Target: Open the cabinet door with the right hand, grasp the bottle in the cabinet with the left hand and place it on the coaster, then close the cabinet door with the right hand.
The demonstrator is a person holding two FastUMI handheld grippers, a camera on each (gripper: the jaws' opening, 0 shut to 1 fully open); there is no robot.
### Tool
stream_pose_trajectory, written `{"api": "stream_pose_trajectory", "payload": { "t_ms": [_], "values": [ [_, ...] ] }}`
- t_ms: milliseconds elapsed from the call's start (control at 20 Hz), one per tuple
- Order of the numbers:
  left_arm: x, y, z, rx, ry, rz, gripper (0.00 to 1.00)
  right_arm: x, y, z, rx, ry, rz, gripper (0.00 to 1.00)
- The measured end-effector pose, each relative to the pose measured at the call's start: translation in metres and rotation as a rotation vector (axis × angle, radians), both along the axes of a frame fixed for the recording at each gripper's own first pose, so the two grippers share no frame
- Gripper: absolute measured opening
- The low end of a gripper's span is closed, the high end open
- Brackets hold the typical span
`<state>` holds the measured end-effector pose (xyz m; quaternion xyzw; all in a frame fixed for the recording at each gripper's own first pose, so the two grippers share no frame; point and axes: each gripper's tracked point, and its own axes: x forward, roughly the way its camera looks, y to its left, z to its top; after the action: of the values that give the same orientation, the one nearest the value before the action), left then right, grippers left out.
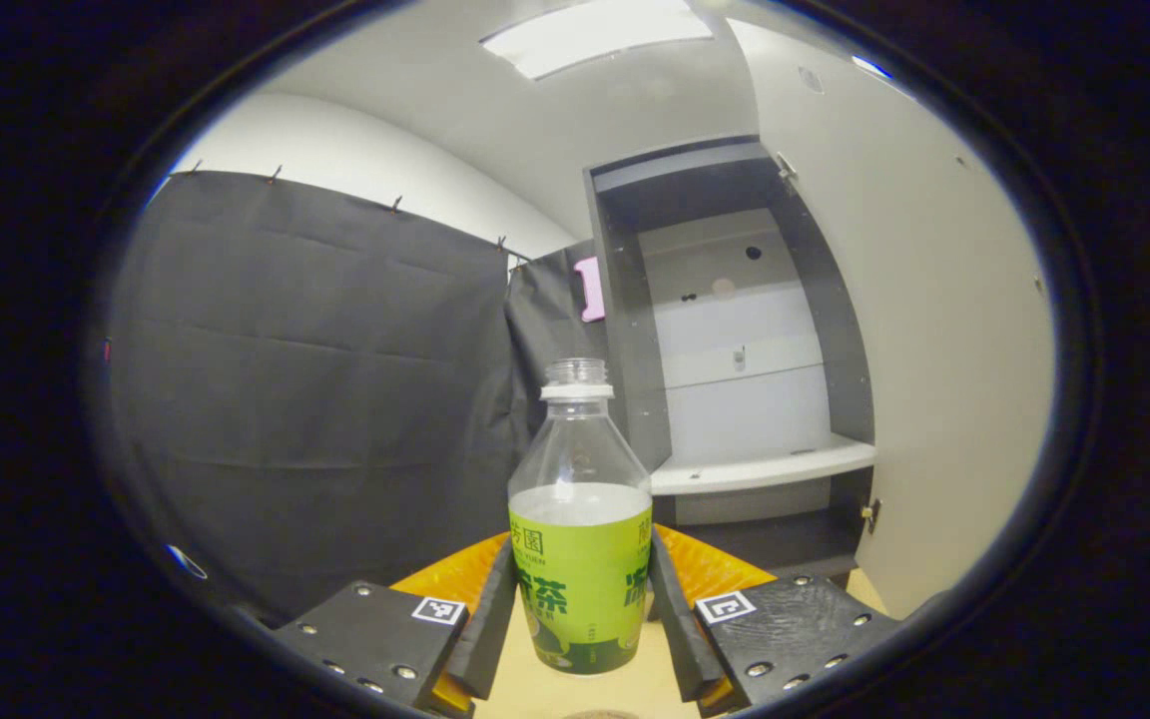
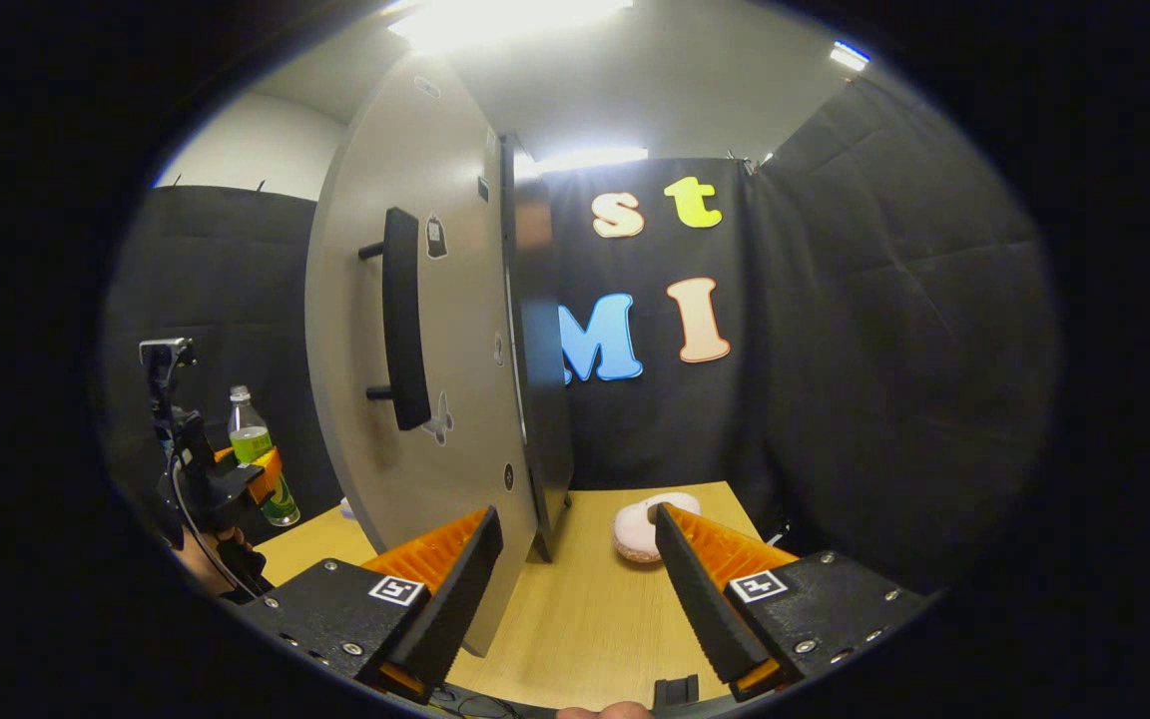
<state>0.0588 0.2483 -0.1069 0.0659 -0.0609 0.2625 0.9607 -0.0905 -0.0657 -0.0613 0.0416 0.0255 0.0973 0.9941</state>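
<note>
Standing upright between the left gripper [image 1: 581, 619] fingers – bottle [image 1: 581, 539] pinched, right gripper [image 2: 575, 589] fingers spread.

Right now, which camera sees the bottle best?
The left gripper view: the bottle stands close and large between the left hand-held gripper fingers. In the right gripper view it is small and far off at the left, partly behind that gripper.

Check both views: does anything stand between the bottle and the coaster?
Yes. In the right gripper view the open cabinet door stands between the bottle, on its left, and the coaster, on the table to its right.
</note>
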Motion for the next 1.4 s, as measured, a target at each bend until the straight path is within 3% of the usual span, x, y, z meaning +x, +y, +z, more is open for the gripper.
{"api": "stream_pose_trajectory", "payload": {
  "t_ms": [50,100,200,300,350,400,600,750,850,900,950,1000,1100,1150,1400],
  "values": [
    [-0.006,0.000,-0.020,-0.001,0.011,0.004,0.69,0.002,0.004,-0.009,-0.033,0.018,0.010,0.95],
    [-0.014,0.003,-0.041,-0.002,0.021,0.025,0.73,0.004,0.005,-0.018,-0.071,0.031,0.013,0.95],
    [-0.022,0.002,-0.089,-0.024,0.032,0.010,0.61,0.010,0.014,-0.029,-0.116,0.044,0.030,0.95],
    [-0.023,0.002,-0.131,-0.016,0.042,0.010,0.65,0.016,0.019,-0.045,-0.155,0.064,0.040,0.95],
    [-0.023,0.003,-0.149,-0.011,0.048,0.015,0.61,0.018,0.021,-0.057,-0.167,0.092,0.040,0.95],
    [-0.024,0.002,-0.168,-0.025,0.049,0.012,0.65,0.017,0.024,-0.072,-0.172,0.129,0.042,0.95],
    [-0.023,0.012,-0.220,-0.063,0.030,0.036,0.61,0.010,0.034,-0.115,-0.244,0.227,0.069,0.95],
    [-0.015,0.020,-0.240,-0.078,0.014,0.036,0.61,0.002,0.046,-0.130,-0.276,0.261,0.104,0.94],
    [-0.010,0.015,-0.240,-0.020,0.013,0.024,0.58,0.004,0.054,-0.135,-0.259,0.278,0.117,0.94],
    [-0.009,0.008,-0.239,-0.005,0.009,0.014,0.65,0.007,0.057,-0.136,-0.257,0.285,0.123,0.93],
    [-0.006,0.003,-0.241,-0.009,0.006,0.004,0.61,0.007,0.060,-0.136,-0.255,0.288,0.132,0.93],
    [-0.004,0.002,-0.245,-0.014,0.008,0.006,0.65,0.008,0.062,-0.138,-0.254,0.293,0.136,0.94],
    [-0.003,0.003,-0.243,-0.009,0.002,0.012,0.58,0.010,0.061,-0.142,-0.251,0.307,0.137,0.93],
    [-0.002,0.003,-0.243,-0.008,0.002,0.010,0.65,0.011,0.060,-0.145,-0.249,0.319,0.136,0.94],
    [0.001,0.004,-0.260,-0.051,0.049,-0.004,0.69,0.010,0.064,-0.150,-0.249,0.340,0.147,0.94]
  ]
}}
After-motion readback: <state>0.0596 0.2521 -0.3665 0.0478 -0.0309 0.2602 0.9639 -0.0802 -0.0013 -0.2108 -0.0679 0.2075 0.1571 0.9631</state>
